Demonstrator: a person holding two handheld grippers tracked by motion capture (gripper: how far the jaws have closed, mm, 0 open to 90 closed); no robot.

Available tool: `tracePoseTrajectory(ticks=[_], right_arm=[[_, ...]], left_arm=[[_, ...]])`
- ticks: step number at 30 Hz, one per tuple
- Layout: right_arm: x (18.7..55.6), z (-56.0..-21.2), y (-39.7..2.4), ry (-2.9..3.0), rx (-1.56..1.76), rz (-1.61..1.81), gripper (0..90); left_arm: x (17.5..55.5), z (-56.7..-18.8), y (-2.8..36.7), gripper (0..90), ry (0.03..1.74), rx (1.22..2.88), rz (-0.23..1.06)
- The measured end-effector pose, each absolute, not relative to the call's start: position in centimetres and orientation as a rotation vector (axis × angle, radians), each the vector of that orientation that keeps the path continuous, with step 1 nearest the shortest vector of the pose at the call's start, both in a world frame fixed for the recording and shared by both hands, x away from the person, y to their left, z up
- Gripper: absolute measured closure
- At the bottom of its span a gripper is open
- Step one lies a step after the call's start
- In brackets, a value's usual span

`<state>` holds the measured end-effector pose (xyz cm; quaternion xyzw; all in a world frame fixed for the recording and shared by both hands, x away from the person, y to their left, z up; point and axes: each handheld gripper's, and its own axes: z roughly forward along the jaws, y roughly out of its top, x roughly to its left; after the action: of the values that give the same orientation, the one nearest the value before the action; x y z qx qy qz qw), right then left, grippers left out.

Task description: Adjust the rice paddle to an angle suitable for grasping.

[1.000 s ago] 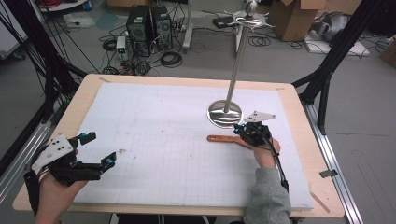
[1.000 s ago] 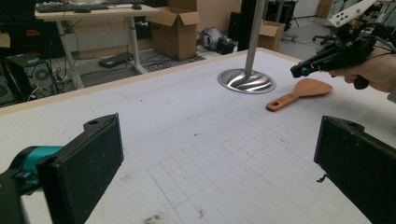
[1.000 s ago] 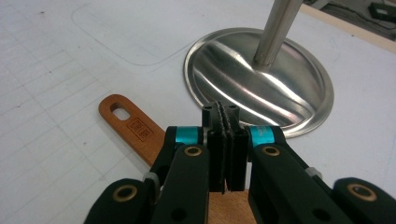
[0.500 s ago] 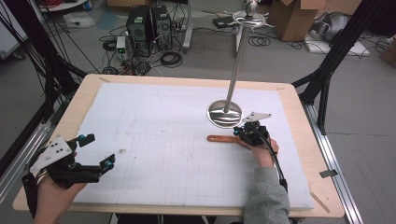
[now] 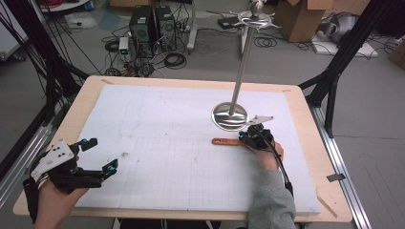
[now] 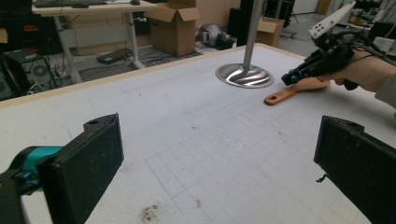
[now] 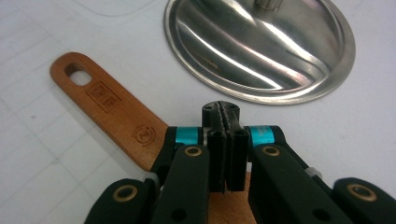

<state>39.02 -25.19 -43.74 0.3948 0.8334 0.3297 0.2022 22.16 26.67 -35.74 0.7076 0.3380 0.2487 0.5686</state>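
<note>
A flat wooden utensil handle (image 5: pixel 225 141) with a hole at its end lies on the white grid mat just in front of the metal stand's round base (image 5: pixel 229 117). My right gripper (image 5: pixel 244 137) sits low over the wide end of the handle (image 7: pixel 112 112), its jaws shut against each other with nothing seen between them; the wood runs beneath them. The shiny base (image 7: pixel 261 46) lies just beyond its tips (image 7: pixel 220 112). My left gripper (image 5: pixel 101 155) rests near the table's front left corner, jaws wide open and empty (image 6: pixel 219 158). From there the right gripper (image 6: pixel 286 79) and the handle (image 6: pixel 285 94) show far off.
The stand's tall pole (image 5: pixel 241 62) rises from the base and carries hooks at its top. The white mat (image 5: pixel 157 124) covers most of the wooden table (image 5: pixel 305 143). Black frame posts flank the table; computers, cables and boxes are on the floor behind.
The right gripper has edged slightly to the left over the wooden handle. The left gripper has stayed where it was.
</note>
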Motion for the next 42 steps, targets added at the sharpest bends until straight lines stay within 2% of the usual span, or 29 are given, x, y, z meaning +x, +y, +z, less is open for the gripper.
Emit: tracePoseTrajectory(ticks=[14, 42], right_arm=[[39.2, -44.1, -25.3, 2.314, 1.119, 0.885, 89.7], [36.4, -43.5, -27.8, 2.373, 1.188, 0.883, 89.6]], left_arm=[[22.2, -35.7, 26.8, 1.8, 0.799, 1.665, 0.586], [24.4, -35.7, 23.9, 1.8, 0.737, 1.698, 0.536]])
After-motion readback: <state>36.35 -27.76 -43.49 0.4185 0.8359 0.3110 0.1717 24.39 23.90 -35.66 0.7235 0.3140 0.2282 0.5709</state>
